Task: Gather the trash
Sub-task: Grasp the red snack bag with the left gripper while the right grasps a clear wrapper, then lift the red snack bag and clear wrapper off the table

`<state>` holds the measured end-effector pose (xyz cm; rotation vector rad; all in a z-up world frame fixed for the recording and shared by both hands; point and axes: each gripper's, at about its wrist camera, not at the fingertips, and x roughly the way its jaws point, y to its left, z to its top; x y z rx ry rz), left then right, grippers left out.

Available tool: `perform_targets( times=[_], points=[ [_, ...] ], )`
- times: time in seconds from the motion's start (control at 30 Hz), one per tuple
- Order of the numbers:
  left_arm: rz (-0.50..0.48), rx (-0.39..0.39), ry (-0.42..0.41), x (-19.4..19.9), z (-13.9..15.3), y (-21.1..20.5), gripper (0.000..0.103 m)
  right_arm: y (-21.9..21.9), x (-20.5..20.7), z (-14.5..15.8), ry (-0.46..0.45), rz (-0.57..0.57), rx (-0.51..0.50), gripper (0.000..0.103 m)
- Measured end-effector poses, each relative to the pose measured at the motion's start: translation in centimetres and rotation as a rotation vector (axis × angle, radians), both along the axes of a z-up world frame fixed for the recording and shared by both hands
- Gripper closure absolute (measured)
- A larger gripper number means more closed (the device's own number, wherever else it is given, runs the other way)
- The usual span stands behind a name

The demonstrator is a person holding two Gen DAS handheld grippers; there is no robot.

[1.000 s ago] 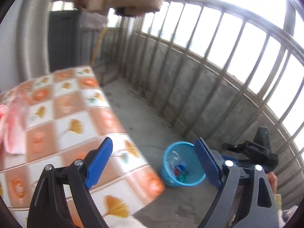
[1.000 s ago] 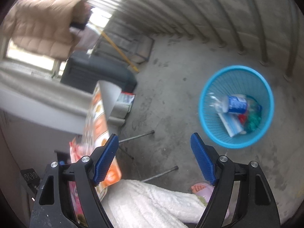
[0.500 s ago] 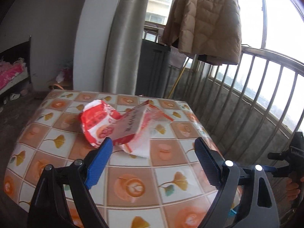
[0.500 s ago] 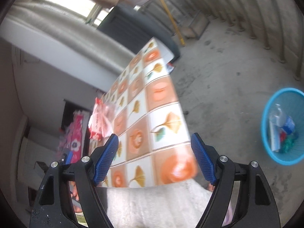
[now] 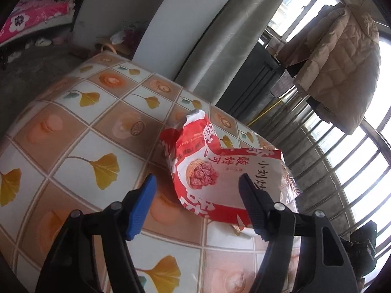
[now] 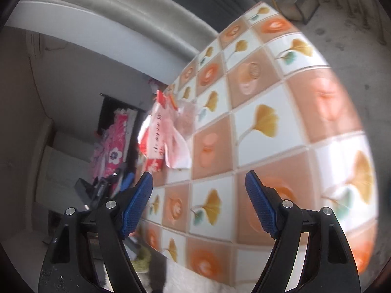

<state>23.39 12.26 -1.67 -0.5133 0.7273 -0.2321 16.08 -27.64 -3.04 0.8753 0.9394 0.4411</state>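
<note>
Left gripper [image 5: 195, 190]: jaws closing around the red snack bag [image 5: 207, 168]; the bag's lower part lies between the blue pads, which do not yet press it.
Right gripper [image 6: 199, 190]: released and empty, over the table's near edge.
Snack bag, place: lying crumpled on the tiled table [image 5: 73, 146], toward its right edge in the left wrist view; in the right wrist view it lies at the far left edge.
Second wrapper [image 6: 182, 119]: thin, pale, just beside the bag; whether they touch cannot be told.
Risk, slip: the glossy film would likely slide from pads catching only a fold.
Risk, push-off: a nudge could carry the light bag over that nearby edge.
Risk, spill: the torn top may shed contents if tipped.
Containers: no bin in view; the bag's contents are hidden.
</note>
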Motion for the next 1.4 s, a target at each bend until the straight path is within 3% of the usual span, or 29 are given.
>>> perform_targets(
  times=[0.2,0.37,0.77,0.83,1.0,1.4],
  points=[
    [0.009,-0.023,0.090,3.4,-2.9,-0.4,0.049,3.8,5.0,-0.5,0.021,0.038,0.095,0.035],
    [0.037,-0.027,0.109,4.0,-4.1,-0.2,0.057,6.4,8.5,-1.5,0.048,0.051,0.100,0.043],
    [0.049,-0.022,0.121,4.7,-5.3,0.5,0.091,6.6,8.7,-3.5,0.057,0.064,0.199,0.086],
    [0.048,-0.025,0.116,4.7,-5.2,0.5,0.092,5.9,8.4,-3.2,0.043,0.068,0.201,0.094],
    [0.051,-0.032,0.097,4.6,-4.9,0.6,0.094,5.9,8.1,-2.6,0.009,0.069,0.211,0.100],
    [0.085,-0.104,-0.005,3.2,-2.2,2.0,0.097,4.9,6.4,-1.6,-0.047,0.072,0.261,0.103]
  ],
)
